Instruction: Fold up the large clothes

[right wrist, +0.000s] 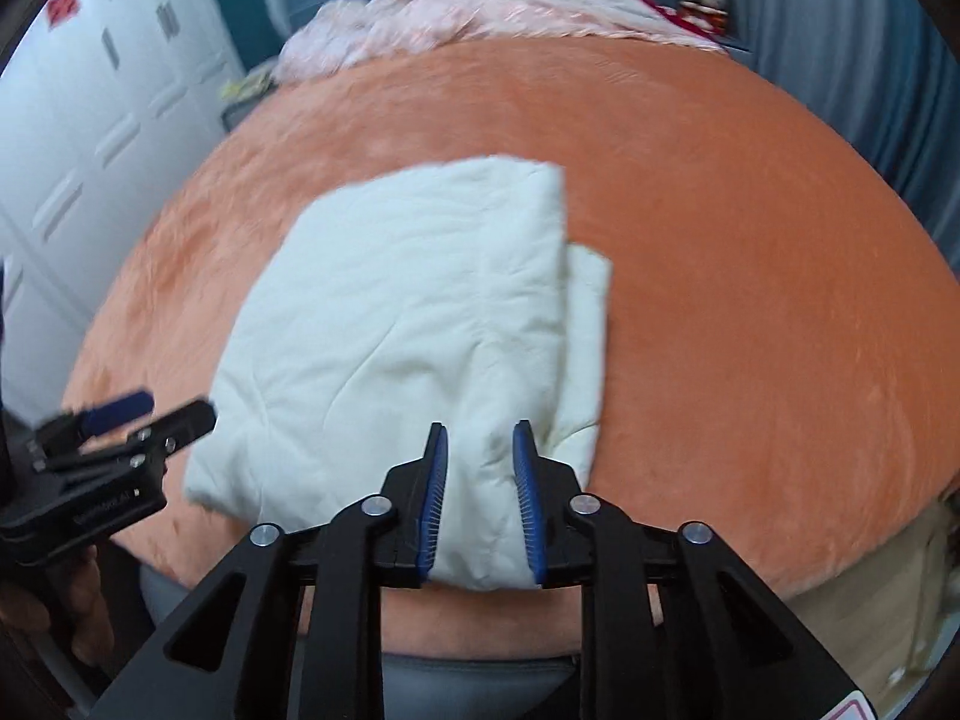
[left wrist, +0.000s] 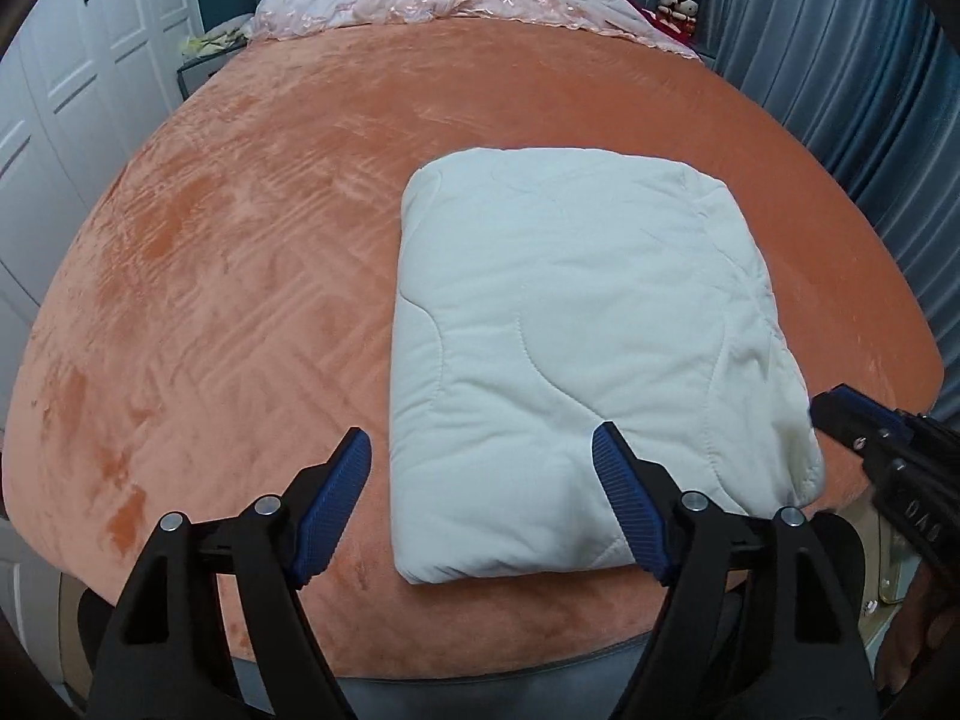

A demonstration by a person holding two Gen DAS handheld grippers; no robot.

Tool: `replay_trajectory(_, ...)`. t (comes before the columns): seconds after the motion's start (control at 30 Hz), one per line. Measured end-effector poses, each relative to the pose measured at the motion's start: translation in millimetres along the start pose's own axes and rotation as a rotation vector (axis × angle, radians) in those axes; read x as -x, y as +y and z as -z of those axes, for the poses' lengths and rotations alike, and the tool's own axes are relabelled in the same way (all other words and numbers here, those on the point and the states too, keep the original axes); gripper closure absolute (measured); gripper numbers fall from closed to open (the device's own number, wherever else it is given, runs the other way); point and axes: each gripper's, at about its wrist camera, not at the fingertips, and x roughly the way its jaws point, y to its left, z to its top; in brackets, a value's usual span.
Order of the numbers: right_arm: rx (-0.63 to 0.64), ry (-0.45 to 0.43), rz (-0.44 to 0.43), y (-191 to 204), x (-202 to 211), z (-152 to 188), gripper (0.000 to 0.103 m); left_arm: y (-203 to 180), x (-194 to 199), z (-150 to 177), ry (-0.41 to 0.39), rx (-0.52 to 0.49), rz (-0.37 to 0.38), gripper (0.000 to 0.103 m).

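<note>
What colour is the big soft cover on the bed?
The bed cover is orange, a peachy plush shade. The left wrist view shows it best.

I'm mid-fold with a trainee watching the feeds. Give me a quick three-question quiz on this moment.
1. True or false: the left gripper is shut on the white quilt.
2. What does the quilt lie on?
A. orange bed cover
B. wooden floor
C. grey sofa
3. Fill in: the right gripper has quilt fabric ____ its blue pads.

Key:
1. False: it is wide open.
2. A, the orange bed cover.
3. Between.
</note>
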Motion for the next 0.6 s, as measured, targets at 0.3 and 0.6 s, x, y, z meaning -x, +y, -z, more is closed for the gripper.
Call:
replay_trajectory(0.3, 0.041, 0.132, 0.116, -7.6, -54.2, 30.0, 0.089, -6.4, -43.3, 11.3, 0.099, 0.000, -0.042, 0.035)
replay_trajectory(0.6, 0.025, 0.122, 0.115, -10.3, -73.4, 37.0, 0.089, -16.1, -49.8, 19.3, 0.090, -0.028, -0.092, 0.033)
